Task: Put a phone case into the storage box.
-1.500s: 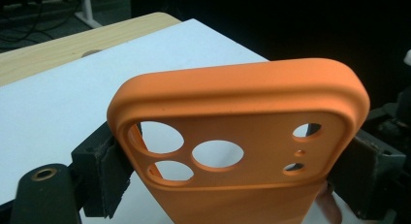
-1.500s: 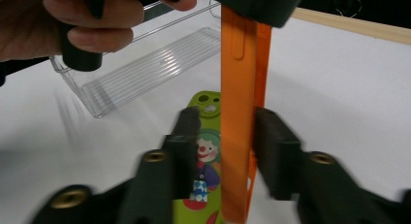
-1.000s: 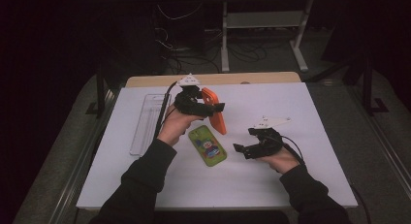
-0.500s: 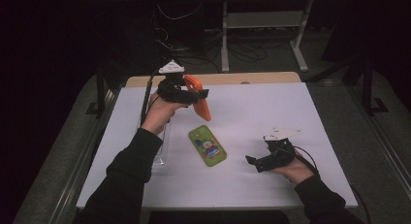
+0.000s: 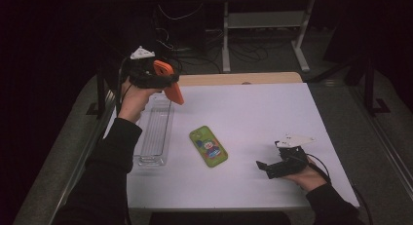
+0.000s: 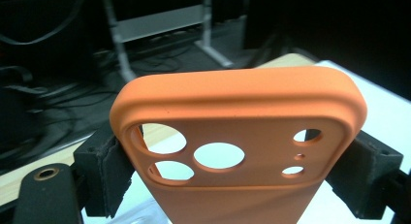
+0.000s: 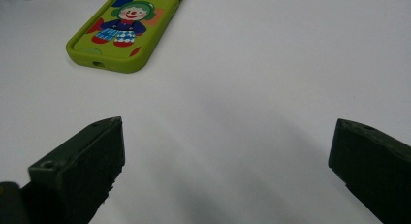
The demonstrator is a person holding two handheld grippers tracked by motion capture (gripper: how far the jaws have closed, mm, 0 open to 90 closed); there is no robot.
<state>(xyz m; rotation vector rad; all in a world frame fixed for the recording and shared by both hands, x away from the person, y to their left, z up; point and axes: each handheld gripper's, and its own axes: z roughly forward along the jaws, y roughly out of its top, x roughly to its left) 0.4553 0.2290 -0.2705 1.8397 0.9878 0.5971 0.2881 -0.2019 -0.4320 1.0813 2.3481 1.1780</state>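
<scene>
An orange phone case [image 5: 173, 88] with camera cut-outs hangs in the air over the table's back left. My left gripper [image 5: 165, 80] is shut on its two long sides; in the left gripper view the case [image 6: 242, 107] fills the space between the black pads [image 6: 104, 168]. A green phone case [image 5: 208, 146] with a clown picture lies flat near the middle of the white table [image 5: 263, 108]. My right gripper [image 5: 264, 166] sits low near the front right, pointing toward the green case [image 7: 127, 30]. Its jaws have just been opening and stand wide apart with nothing between them.
A clear plastic tray [image 5: 155, 132] lies lengthwise along the table's left edge, below the raised left hand. Behind the table stand a wooden strip [image 5: 234, 79], metal frame legs and cables on a dark floor. Bare white surface lies between the green case and the right gripper.
The left hand has lifted the orange case up and to the left, away from the green case. The right hand has drawn back toward the front right, and its jaws have spread.
</scene>
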